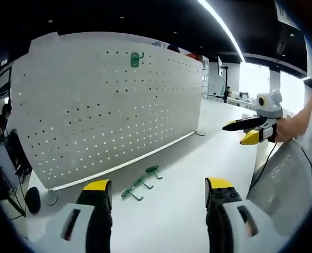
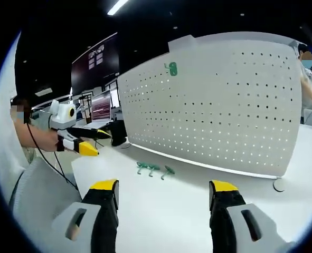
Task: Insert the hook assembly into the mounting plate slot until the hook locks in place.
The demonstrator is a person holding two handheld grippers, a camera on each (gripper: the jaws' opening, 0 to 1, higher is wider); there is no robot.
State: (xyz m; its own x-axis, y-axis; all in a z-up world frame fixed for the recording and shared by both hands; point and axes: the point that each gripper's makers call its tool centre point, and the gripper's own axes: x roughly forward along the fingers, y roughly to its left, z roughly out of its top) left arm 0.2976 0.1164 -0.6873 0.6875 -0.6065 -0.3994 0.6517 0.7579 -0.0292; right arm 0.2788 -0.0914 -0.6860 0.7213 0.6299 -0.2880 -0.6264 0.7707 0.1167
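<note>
White everywhere: a white surface (image 1: 198, 158) runs wide and bare, and standing on it is the white perforated mounting plate (image 1: 108, 105), upright, its lower edge meeting the surface along a long straight line. High up near the plate's top edge, one green hook (image 1: 136, 59) is already seated in the holes; the right gripper view catches it too (image 2: 171, 68).

Down on the surface, the loose green hook assemblies (image 1: 141, 183) lie just in front of the plate's bottom edge, apart from it, touched by neither claw. From the right gripper view they sit (image 2: 154, 169) between the plate (image 2: 219, 100) and the near edge of the surface (image 2: 171, 211).

Left claw (image 1: 158, 192): jaws spread wide, yellow tips apart, nothing between them, hovering over open surface short of the hooks. Right claw (image 2: 163, 192): same story, jaws parted and bare, plenty of clear surface ahead.

Each claw spots the other out to the side. The right claw (image 1: 248, 132) shows at the edge of the left gripper view, held in a hand (image 1: 285, 129), raised above the surface. The left claw (image 2: 87, 141) appears in the right gripper view, well off from the hooks.

A round black foot (image 1: 33, 199) sits near the plate's far corner. Desks with monitors (image 2: 100, 108) stand beyond the plate's end.
</note>
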